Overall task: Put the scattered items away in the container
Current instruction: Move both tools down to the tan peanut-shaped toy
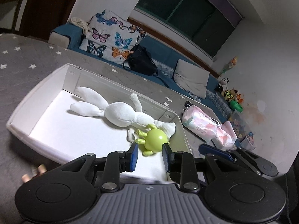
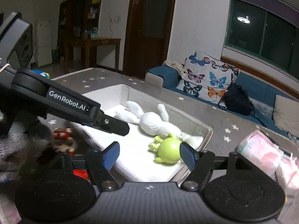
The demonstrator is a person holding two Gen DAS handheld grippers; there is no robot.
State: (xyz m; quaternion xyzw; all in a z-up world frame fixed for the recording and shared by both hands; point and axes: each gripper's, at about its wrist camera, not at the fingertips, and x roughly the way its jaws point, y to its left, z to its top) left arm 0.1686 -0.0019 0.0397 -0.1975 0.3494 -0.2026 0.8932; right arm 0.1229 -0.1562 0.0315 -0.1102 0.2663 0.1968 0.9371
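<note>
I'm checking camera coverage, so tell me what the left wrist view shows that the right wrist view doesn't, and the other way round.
Only the left wrist view shows the stuffed toys lined up by the far wall.

Only the right wrist view shows the wooden door, the side table and a red toy outside the box.

Both show the white box holding the white plush rabbit and the green toy, the pink package, the butterfly pillow and the black bag.
</note>
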